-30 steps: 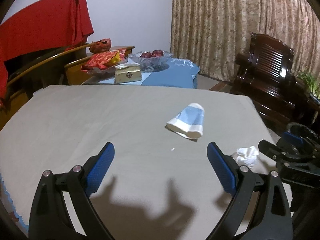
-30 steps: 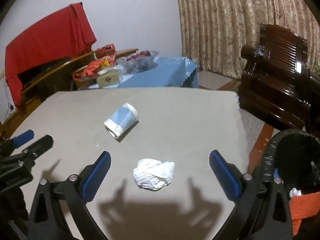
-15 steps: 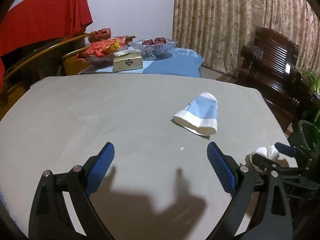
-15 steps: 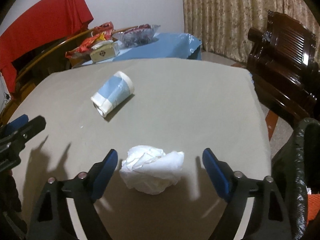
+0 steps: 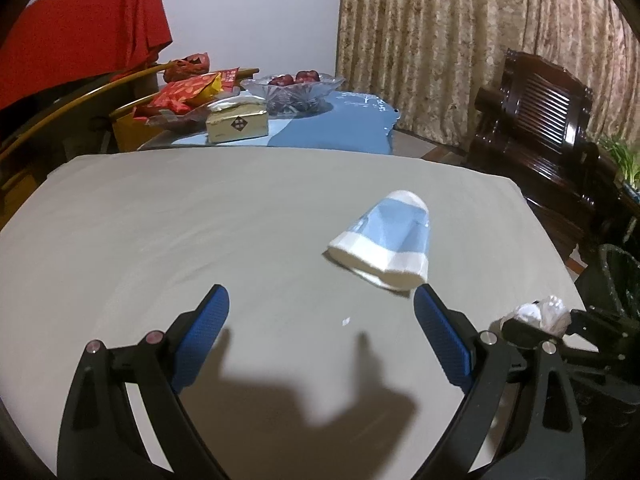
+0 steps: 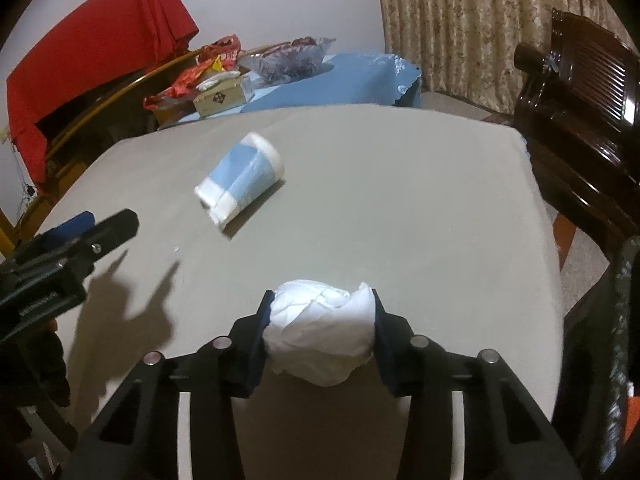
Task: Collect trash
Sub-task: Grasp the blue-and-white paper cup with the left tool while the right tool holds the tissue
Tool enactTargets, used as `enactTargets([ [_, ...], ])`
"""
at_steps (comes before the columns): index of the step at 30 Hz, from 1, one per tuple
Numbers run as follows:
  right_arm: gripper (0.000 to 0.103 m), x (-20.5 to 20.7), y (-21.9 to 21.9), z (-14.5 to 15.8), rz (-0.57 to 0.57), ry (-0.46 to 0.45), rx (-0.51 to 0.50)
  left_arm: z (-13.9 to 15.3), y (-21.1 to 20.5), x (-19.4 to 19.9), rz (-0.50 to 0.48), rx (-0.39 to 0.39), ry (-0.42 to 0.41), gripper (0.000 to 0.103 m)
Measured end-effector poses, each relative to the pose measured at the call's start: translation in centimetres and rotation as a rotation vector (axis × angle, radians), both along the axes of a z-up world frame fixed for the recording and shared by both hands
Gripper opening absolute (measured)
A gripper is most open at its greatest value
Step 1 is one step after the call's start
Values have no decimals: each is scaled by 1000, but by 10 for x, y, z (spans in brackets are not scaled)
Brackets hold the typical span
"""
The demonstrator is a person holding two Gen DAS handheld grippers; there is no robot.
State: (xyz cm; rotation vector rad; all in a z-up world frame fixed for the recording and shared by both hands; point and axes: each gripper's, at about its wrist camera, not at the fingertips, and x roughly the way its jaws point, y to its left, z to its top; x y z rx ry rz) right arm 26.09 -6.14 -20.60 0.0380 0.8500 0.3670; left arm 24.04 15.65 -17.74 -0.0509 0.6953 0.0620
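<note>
A crushed blue-and-white paper cup [image 5: 384, 240] lies on its side on the grey table [image 5: 160, 220]. My left gripper [image 5: 320, 300] hovers open just short of it, the cup's rim near the right fingertip. In the right wrist view the same cup [image 6: 240, 178] lies further back. My right gripper [image 6: 322, 300] is closing its jaws around a crumpled white tissue [image 6: 320, 328], with both pads touching its sides. From the left wrist view the tissue [image 5: 540, 312] shows between the right gripper's fingers at the table's right edge.
A black-lined bin [image 6: 616, 320] stands off the table's right edge. A dark wooden chair [image 6: 580, 100] is behind it. Past the far edge, a blue-clothed side table [image 5: 332, 132] carries a fruit bowl [image 5: 294, 86], snack bags and a box [image 5: 236, 124].
My right gripper dropped over the tissue and its jaws narrowed from wide open until they touch it. My left gripper moved forward and down toward the cup.
</note>
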Motion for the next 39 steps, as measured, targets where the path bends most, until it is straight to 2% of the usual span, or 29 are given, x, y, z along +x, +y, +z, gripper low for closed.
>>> enactTargets([
  [8,44,34,-21,14,-70,-37,-3,0,-14,35,-40,-7,-10,91],
  [15,44,52,-27,15,-92,-43,-3,-10,-26,73,-87,2,19,91],
  [26,44,66,-28,12,-88,-32,1,-31,-30,109,-138,-33,105,91],
  [33,44,66,-28,10,-88,-24,9,-46,-30,126,-156,-68,192,91],
  [35,44,67,-28,10,-87,-22,10,-48,-31,127,-159,-73,206,89],
  [37,44,65,-28,11,-87,-23,13,-47,-31,126,-166,-77,199,77],
  [39,44,65,-28,11,-87,-22,15,-45,-31,123,-169,-89,190,72],
])
